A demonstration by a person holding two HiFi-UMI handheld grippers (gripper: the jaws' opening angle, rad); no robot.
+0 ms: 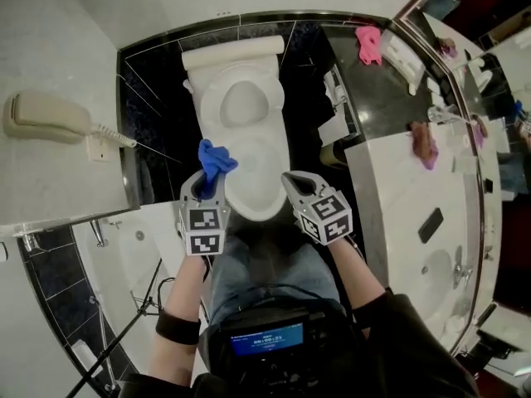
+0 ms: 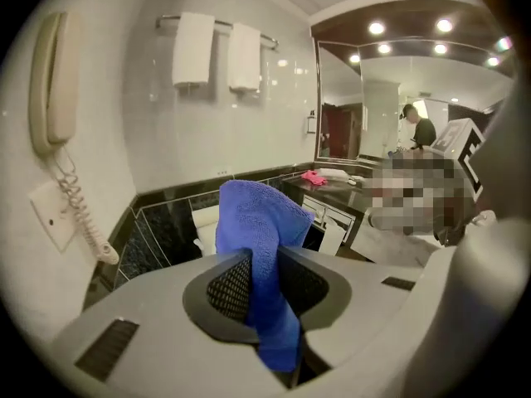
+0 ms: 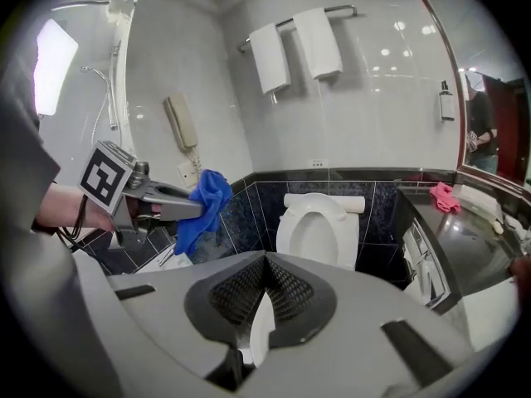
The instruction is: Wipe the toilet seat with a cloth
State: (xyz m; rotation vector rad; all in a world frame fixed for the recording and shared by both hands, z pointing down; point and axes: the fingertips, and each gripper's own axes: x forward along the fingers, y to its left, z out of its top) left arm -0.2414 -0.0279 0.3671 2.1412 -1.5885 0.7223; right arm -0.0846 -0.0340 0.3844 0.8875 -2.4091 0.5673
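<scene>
The white toilet (image 1: 249,152) stands straight ahead against the black tiled wall, and its seat (image 3: 319,222) shows as a white oval in the right gripper view. My left gripper (image 1: 207,181) is raised over the toilet's left side, shut on a blue cloth (image 1: 215,159). In the left gripper view the blue cloth (image 2: 261,230) stands up between the pads and hangs down behind them. My right gripper (image 1: 292,181) is held over the toilet's right side, its jaws shut with nothing in them. From the right gripper view the left gripper (image 3: 178,210) and its cloth (image 3: 203,206) show at the left.
A wall phone (image 1: 46,118) hangs at the left. A dark counter (image 1: 390,89) at the right carries a pink cloth (image 1: 369,44). The white basin counter (image 1: 415,214) is at the right. White towels (image 3: 294,44) hang on a rail above the toilet.
</scene>
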